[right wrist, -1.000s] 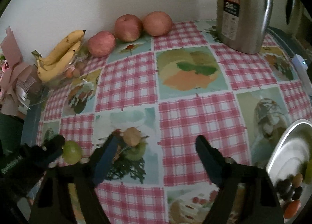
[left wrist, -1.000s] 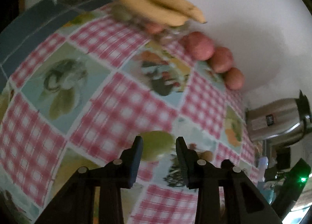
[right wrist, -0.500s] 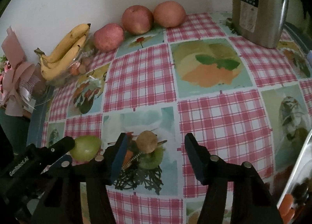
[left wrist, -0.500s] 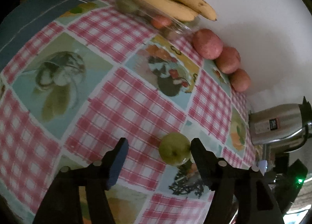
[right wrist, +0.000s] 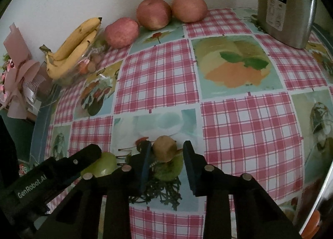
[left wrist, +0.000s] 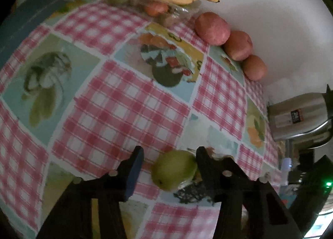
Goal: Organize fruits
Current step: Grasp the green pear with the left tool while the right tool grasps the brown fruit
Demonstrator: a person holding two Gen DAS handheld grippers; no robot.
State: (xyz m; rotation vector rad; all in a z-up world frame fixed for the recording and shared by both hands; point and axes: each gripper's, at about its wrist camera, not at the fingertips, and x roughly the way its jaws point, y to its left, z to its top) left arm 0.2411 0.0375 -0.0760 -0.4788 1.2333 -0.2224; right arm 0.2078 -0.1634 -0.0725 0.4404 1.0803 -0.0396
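Observation:
A green fruit [left wrist: 174,169] lies on the checked tablecloth [left wrist: 116,114] between the fingers of my left gripper [left wrist: 170,149]. The jaws are closing. The right finger touches the fruit and the left pad [left wrist: 134,170] stands off it. In the right wrist view my right gripper [right wrist: 168,143] is shut on a small brown fruit [right wrist: 164,150] that rests on the cloth. That view also shows the green fruit [right wrist: 105,164] and the left gripper's finger [right wrist: 89,155] at lower left.
Bananas [right wrist: 75,43] lie on a clear container of small fruits [right wrist: 87,64] by the wall. Three red apples [right wrist: 154,16] line the wall beside them. A steel flask [right wrist: 281,4] stands at the back right. A metal plate's rim [right wrist: 319,193] shows at the right edge.
Both grippers came down closer to the table. The left jaws spread and now narrow around the green fruit. The right jaws closed from wide apart onto the brown fruit.

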